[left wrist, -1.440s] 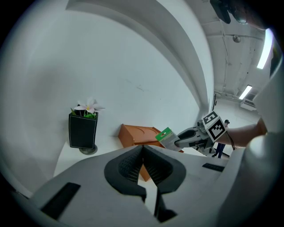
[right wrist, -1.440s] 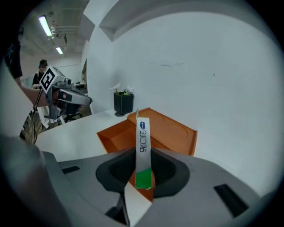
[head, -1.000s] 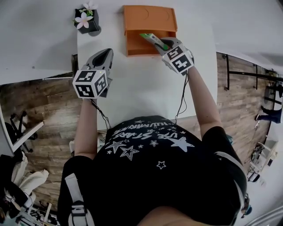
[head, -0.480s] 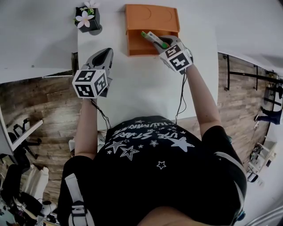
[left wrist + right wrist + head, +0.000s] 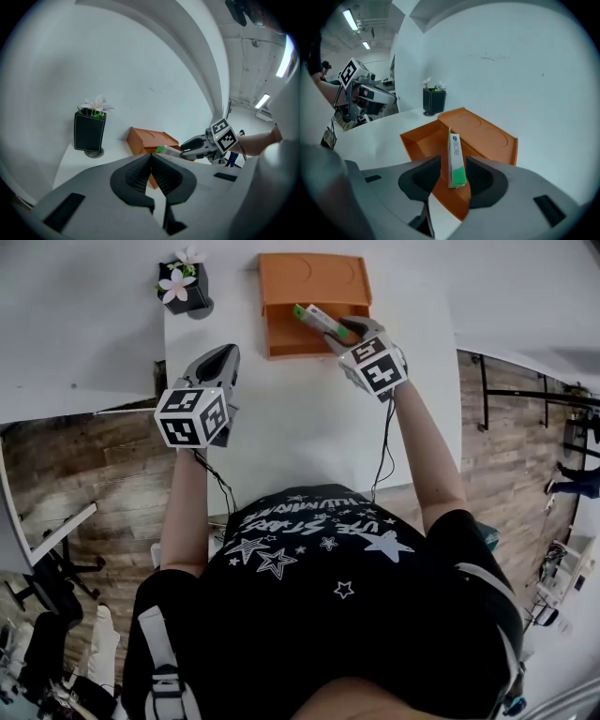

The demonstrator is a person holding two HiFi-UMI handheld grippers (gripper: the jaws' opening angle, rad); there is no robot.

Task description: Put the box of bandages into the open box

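Observation:
The box of bandages [image 5: 314, 320], slim, white with a green end, stands on edge between the jaws of my right gripper [image 5: 339, 332] over the tray of the open orange box [image 5: 281, 341]. In the right gripper view the bandage box [image 5: 456, 159] tilts up over the orange tray [image 5: 419, 140]. The jaws of my right gripper [image 5: 453, 165] are opening, and a gap shows beside the left pad. My left gripper [image 5: 223, 354] hovers over the white table [image 5: 300, 427], left of the orange box, with its jaws together and nothing in them.
A black pot with pale flowers [image 5: 183, 284] stands at the table's far left corner. The orange box's lid [image 5: 314, 277] lies folded back towards the wall. Wooden floor lies beyond both side edges of the table.
My right gripper has shifted the bandage box slightly left and farther over the orange tray. The left gripper has stayed where it was.

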